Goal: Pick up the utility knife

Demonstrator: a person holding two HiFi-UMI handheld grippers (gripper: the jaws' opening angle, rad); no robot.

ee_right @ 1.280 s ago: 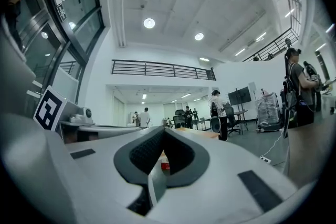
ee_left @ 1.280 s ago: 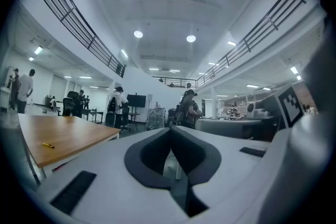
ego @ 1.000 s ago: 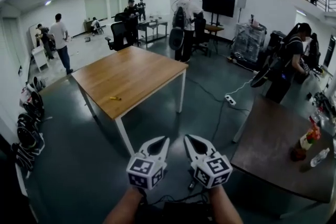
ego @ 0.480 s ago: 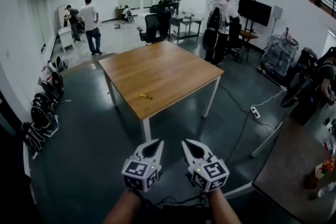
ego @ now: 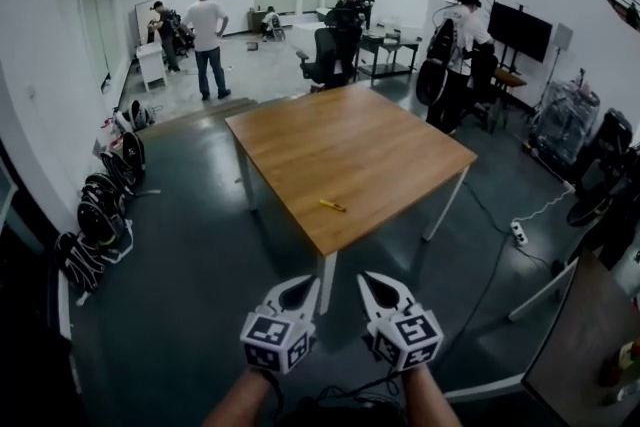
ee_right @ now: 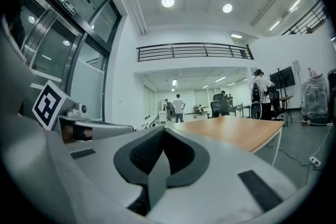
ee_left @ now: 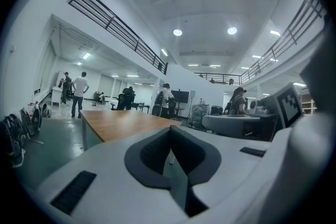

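Note:
The utility knife [ego: 332, 206] is a small yellow bar lying near the front edge of a wooden table [ego: 380, 140] with white legs, seen in the head view. My left gripper [ego: 308, 280] and right gripper [ego: 367, 278] are held side by side low in that view, well short of the table and over the dark floor. Both are shut and hold nothing. In the left gripper view the left gripper [ee_left: 170, 130] points level at the table [ee_left: 123, 122]. The right gripper [ee_right: 161, 131] faces the same table [ee_right: 239, 132]. The knife does not show in either gripper view.
Backpacks [ego: 100, 215] line the left wall. A power strip [ego: 519, 233] and its cable lie on the floor to the right, beside a dark table [ego: 590, 335]. Several people, office chairs and desks stand beyond the wooden table, with a screen [ego: 522, 30] at the back right.
The wooden table has shifted from left of centre to the middle of the head view and looks nearer. The dark table has slid to the right edge. Both grippers stay shut, side by side.

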